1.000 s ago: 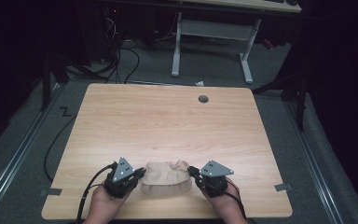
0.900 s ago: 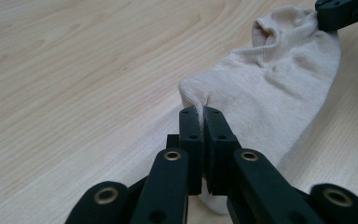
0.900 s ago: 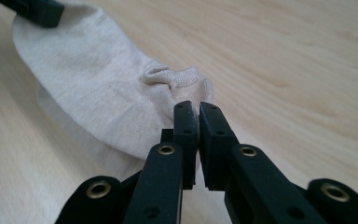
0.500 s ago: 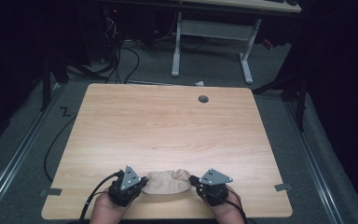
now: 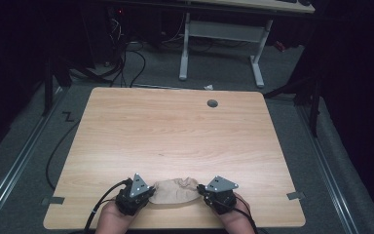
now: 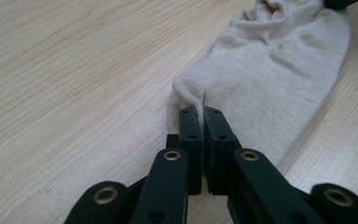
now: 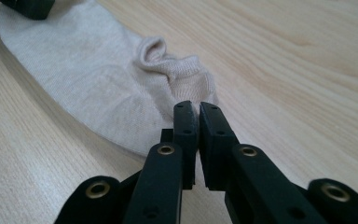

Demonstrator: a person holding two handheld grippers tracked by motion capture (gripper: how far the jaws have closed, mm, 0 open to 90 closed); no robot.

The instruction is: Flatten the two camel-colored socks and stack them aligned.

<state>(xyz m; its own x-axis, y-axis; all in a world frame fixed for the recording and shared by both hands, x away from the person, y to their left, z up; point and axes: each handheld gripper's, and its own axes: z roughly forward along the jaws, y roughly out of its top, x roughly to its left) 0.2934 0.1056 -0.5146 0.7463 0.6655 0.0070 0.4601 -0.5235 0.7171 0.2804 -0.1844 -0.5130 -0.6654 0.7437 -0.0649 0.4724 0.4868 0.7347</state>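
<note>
The wooden table (image 5: 175, 136) carries a beige sock (image 5: 176, 191) at its near edge, lying flat between the two tools and touching both. The left tool (image 6: 199, 112) has its jaws pressed together on a pinched fold at one end of the sock, while the right tool (image 7: 194, 106) has its jaws closed on the fabric at the opposite end, just below the cuff. The sock is a short ribbed ankle type, smooth across its body and bunched into wrinkles at the cuff opening near the right tool.
</note>
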